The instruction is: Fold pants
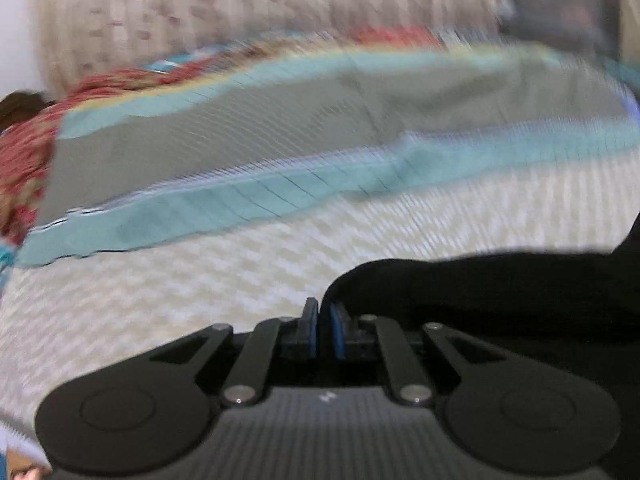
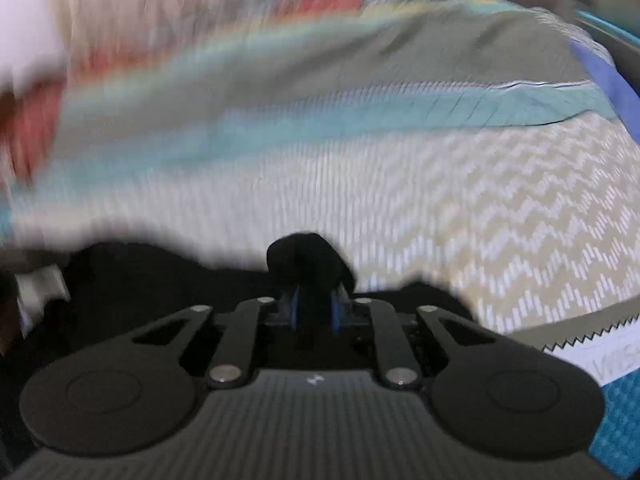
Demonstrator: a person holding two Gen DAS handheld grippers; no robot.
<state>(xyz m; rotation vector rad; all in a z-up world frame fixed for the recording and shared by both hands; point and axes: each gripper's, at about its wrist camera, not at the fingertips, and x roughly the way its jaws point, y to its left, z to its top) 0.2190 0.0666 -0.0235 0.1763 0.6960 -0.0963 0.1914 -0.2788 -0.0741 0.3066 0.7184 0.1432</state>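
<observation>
The black pants (image 1: 500, 300) lie on a cream zigzag bedcover (image 1: 180, 280), spreading to the right of my left gripper (image 1: 324, 312). Its blue pads stand almost together, and the cloth's edge rises over the right fingertip, pinched there. In the right wrist view the pants (image 2: 140, 280) spread to the left, and a bunch of the black cloth stands up between the blue pads of my right gripper (image 2: 316, 304), which is shut on it. Both views are blurred.
A grey and teal blanket (image 1: 240, 140) lies across the bed beyond the bedcover (image 2: 480, 220). Red patterned cloth (image 1: 24, 152) sits at the far left, with a pale curtain (image 1: 200, 8) behind. A teal patterned cloth (image 2: 624, 420) shows at the lower right.
</observation>
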